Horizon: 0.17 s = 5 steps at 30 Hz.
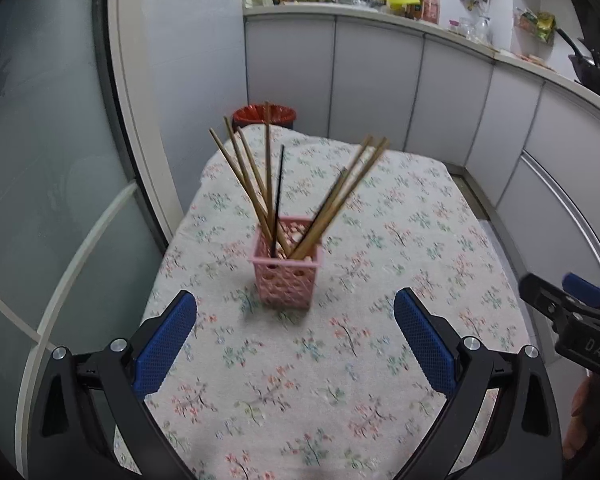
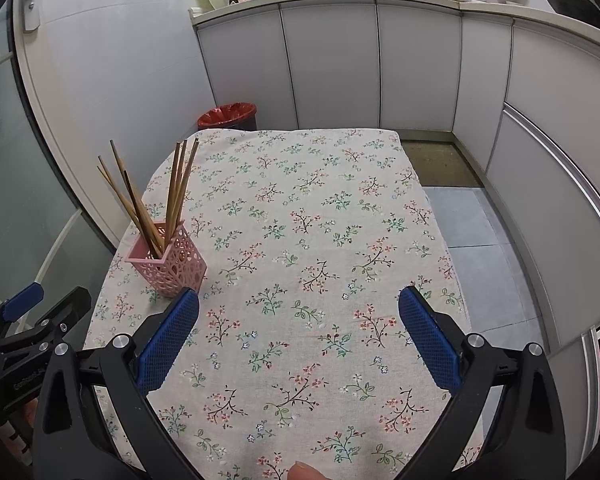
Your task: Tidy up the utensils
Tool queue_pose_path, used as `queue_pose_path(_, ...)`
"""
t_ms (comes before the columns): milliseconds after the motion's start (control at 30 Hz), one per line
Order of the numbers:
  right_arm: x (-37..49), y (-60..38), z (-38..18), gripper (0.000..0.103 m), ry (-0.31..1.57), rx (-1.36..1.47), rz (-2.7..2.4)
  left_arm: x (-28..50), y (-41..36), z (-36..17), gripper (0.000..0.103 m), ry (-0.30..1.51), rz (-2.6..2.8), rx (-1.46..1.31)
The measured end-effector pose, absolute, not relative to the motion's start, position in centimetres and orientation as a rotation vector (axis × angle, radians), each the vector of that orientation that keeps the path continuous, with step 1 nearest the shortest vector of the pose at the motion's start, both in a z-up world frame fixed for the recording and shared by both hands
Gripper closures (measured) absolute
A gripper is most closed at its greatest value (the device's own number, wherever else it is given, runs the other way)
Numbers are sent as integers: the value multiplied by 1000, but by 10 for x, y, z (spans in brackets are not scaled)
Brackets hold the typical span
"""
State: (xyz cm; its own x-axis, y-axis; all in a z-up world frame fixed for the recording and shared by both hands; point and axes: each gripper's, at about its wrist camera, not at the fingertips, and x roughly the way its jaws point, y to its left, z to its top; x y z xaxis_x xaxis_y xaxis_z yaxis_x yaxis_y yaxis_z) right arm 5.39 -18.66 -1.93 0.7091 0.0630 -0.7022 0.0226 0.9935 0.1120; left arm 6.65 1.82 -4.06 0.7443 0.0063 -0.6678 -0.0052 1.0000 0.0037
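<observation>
Chopsticks stand fanned in the pink holder, leaning on its rim; my left gripper and right gripper hang released, empty.

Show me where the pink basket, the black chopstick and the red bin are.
pink basket (image 1: pixel 286 284), left wrist view, front wall.
black chopstick (image 1: pixel 278 196), left wrist view, middle of shaft.
red bin (image 2: pixel 228 114), right wrist view, red liner at rim.

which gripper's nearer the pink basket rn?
Left. The left gripper faces the pink basket head-on, open. The right gripper is off to the basket's right, aimed at bare tablecloth, also open.
</observation>
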Motion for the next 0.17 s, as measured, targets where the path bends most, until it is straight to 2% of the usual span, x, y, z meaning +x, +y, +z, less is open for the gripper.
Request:
queue_pose_path(100, 56, -188, -23, 7, 788, 121, 12, 81, 36, -64, 7, 673, 74, 4)
queue_pose_path(167, 61, -190, -30, 7, 799, 114, -20, 96, 47, -94, 7, 730, 71, -26)
